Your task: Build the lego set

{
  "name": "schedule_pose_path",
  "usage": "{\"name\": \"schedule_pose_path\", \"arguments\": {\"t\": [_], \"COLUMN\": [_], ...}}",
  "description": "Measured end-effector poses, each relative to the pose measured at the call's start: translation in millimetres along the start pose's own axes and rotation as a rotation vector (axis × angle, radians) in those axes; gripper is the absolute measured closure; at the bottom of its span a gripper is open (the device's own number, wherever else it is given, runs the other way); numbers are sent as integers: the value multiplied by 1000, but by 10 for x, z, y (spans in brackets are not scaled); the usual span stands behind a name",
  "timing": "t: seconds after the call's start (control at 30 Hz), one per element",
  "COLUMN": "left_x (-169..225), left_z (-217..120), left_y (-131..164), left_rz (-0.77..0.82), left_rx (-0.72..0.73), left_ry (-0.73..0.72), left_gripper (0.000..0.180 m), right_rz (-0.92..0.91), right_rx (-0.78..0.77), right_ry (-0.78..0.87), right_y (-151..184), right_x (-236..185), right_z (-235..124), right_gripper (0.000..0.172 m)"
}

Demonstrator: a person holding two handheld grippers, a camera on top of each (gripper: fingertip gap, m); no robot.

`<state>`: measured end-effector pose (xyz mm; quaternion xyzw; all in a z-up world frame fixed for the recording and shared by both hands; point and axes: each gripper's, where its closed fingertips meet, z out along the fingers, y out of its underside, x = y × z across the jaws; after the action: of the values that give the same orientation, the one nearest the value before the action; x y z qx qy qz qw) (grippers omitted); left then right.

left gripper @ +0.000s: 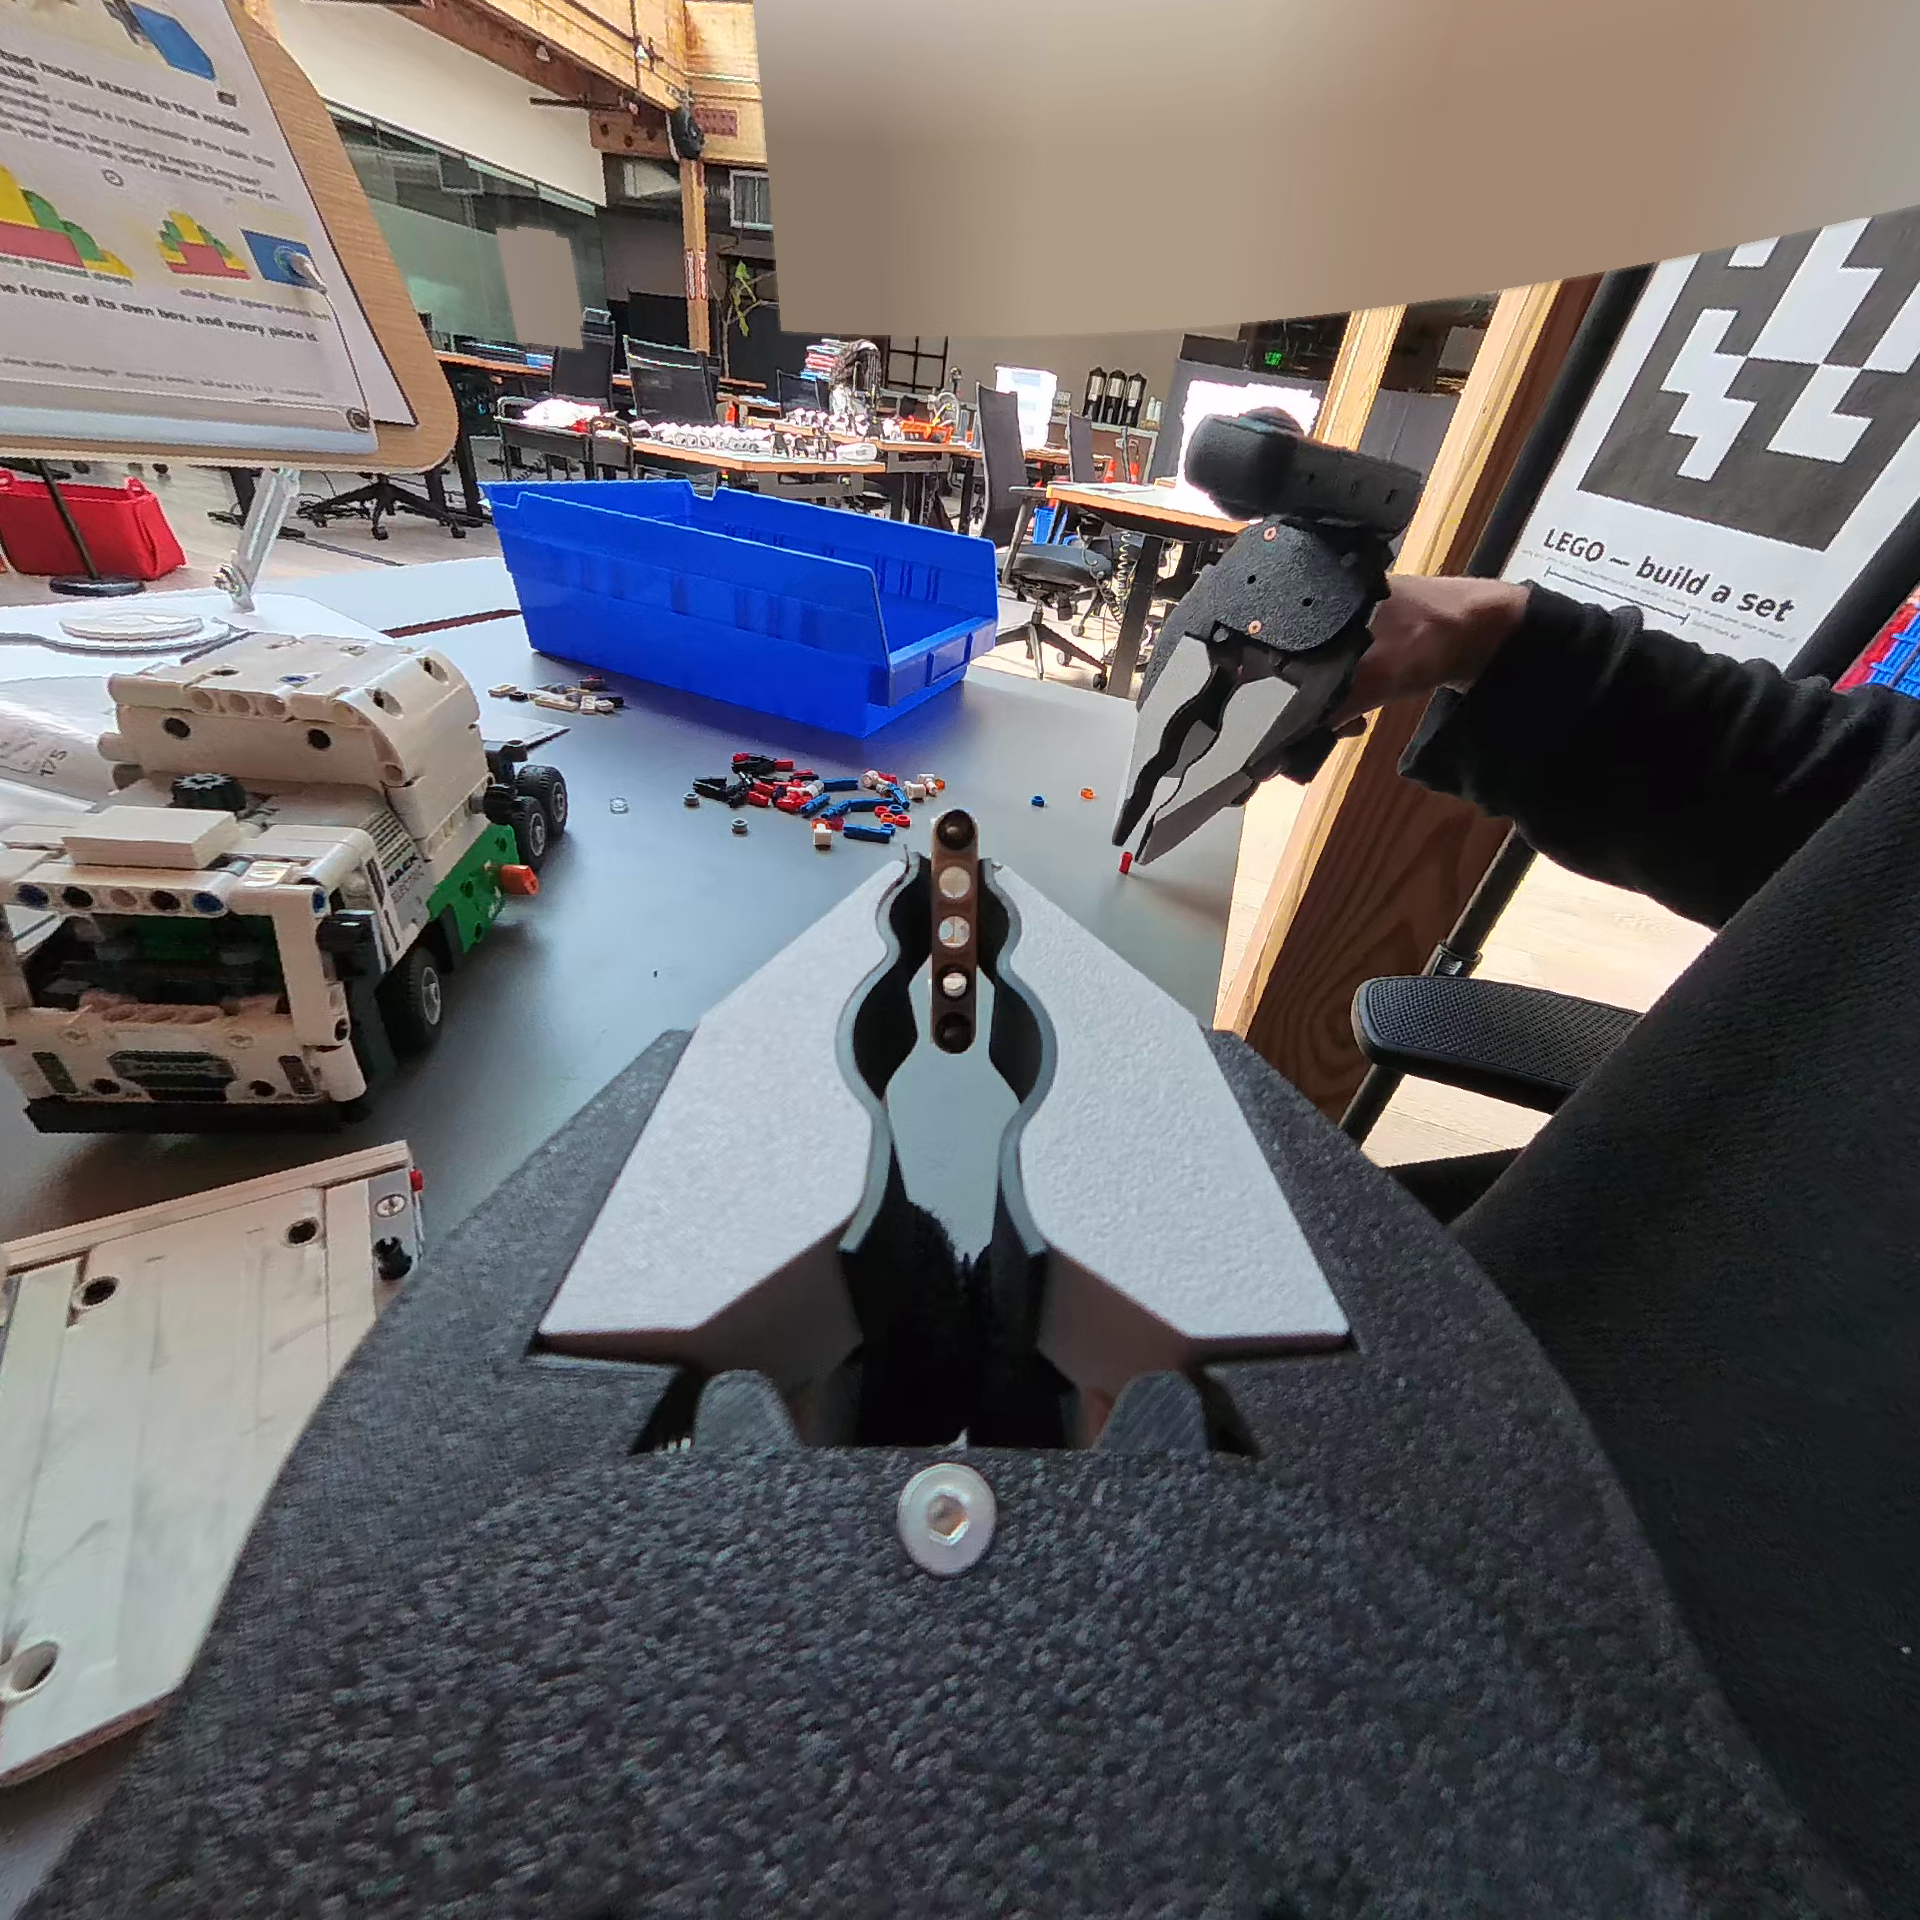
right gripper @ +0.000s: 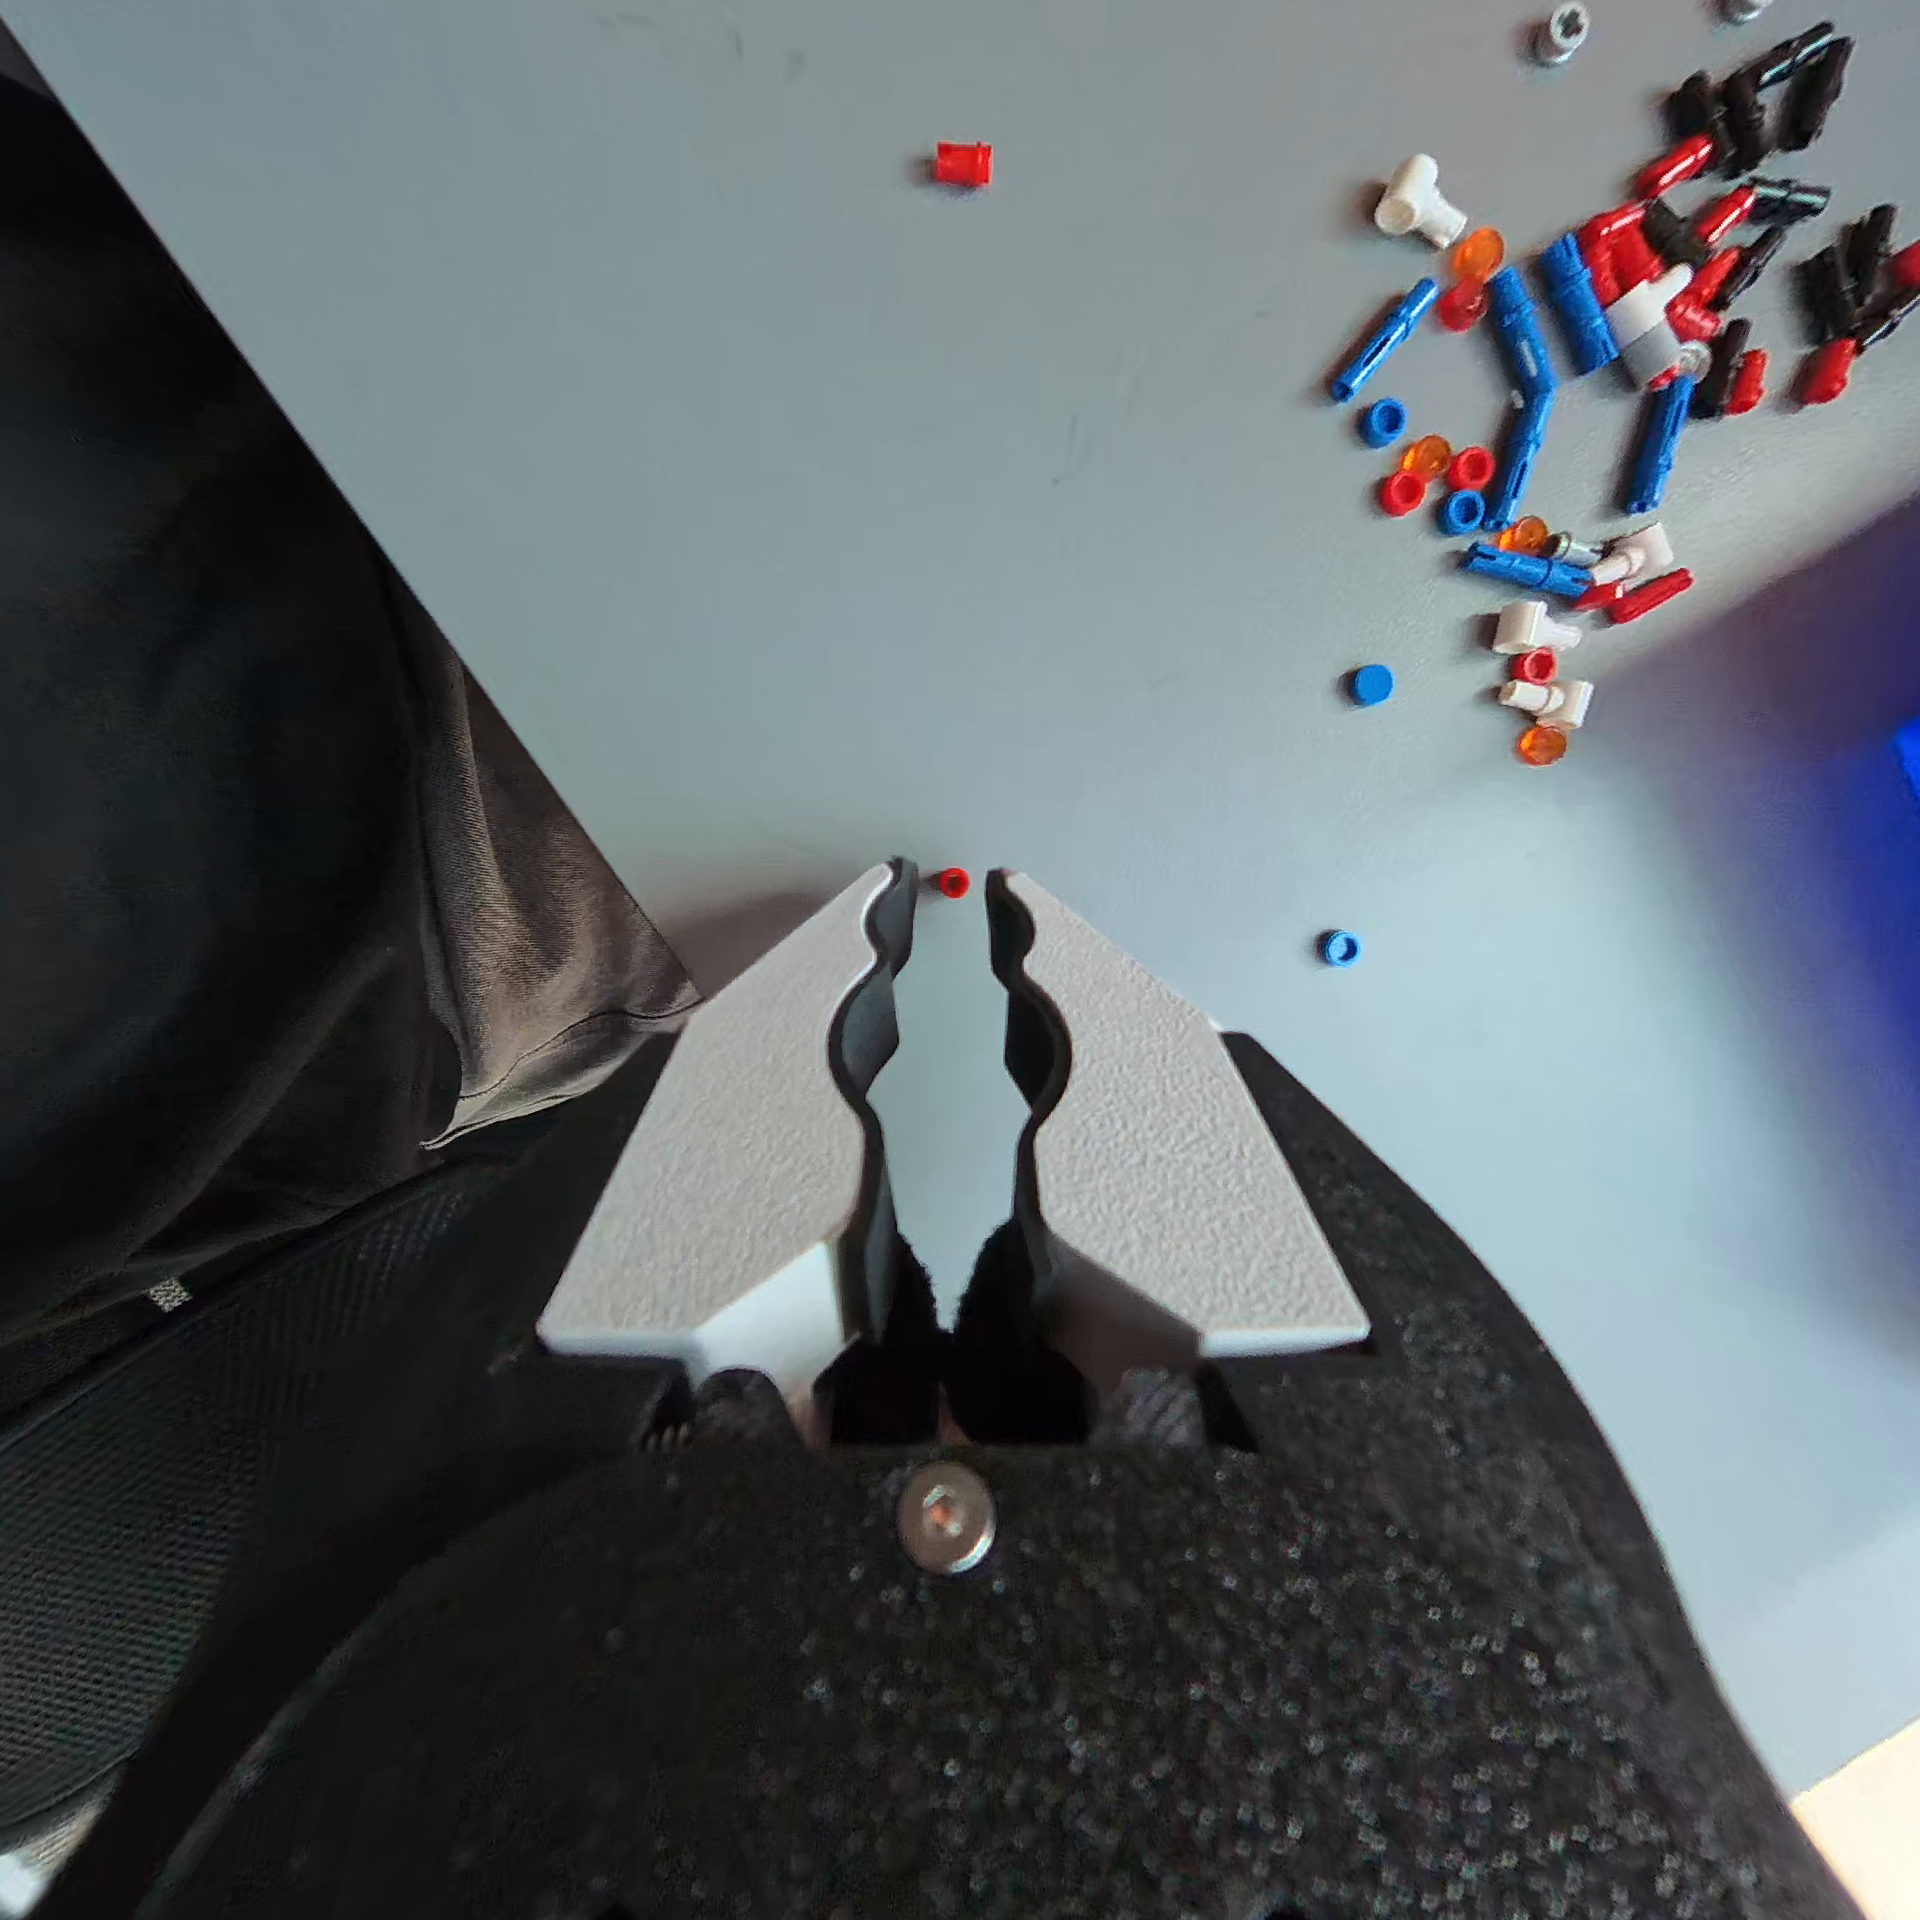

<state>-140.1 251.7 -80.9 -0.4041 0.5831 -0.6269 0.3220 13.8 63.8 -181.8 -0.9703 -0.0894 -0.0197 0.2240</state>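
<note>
Your left gripper (left gripper: 954, 868) squeezes a brown beam with holes (left gripper: 953, 935). Your right gripper (right gripper: 951, 883) is open around a tiny red peg (right gripper: 952, 882) on the grey table (right gripper: 727, 520).

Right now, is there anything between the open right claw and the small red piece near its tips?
Nothing visible stands in the way. The right claw is open, and the small red piece lies on the grey table between its fingertips, nearer one of them. The other loose pieces lie well off to the side.
</note>
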Motion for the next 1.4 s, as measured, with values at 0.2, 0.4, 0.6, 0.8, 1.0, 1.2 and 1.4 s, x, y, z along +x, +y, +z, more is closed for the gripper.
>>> {"name": "schedule_pose_path", "arguments": {"t": [0.2,0.4,0.6,0.8,1.0,1.2,1.4], "left_x": [-5,-3,1,-27,-264,-257,-213], "left_z": [0,-3,-6,-2,29,18,33], "left_y": [-2,-6,-9,-8,5,-13,0], "left_rz": [-3,-7,-10,-15,-319,-418,-401], "left_rx": [1,3,6,4,26,59,46], "left_ry": [0,6,12,-3,-18,32,47], "left_gripper": [175,175,175,175,175,175,175], "right_rz": [-33,-41,-37,-52,-247,-305,-353], "right_rx": [-41,-73,-77,-4,529,717,761], "right_ry": [1,14,1,19,147,317,293], "right_y": [21,50,42,-153,-1657,-2434,-2612], "right_x": [10,32,15,3,-550,-891,-1083], "right_z": [40,56,57,-24,-394,-163,-70], "right_gripper": [162,166,167,168,168,168,168]}}
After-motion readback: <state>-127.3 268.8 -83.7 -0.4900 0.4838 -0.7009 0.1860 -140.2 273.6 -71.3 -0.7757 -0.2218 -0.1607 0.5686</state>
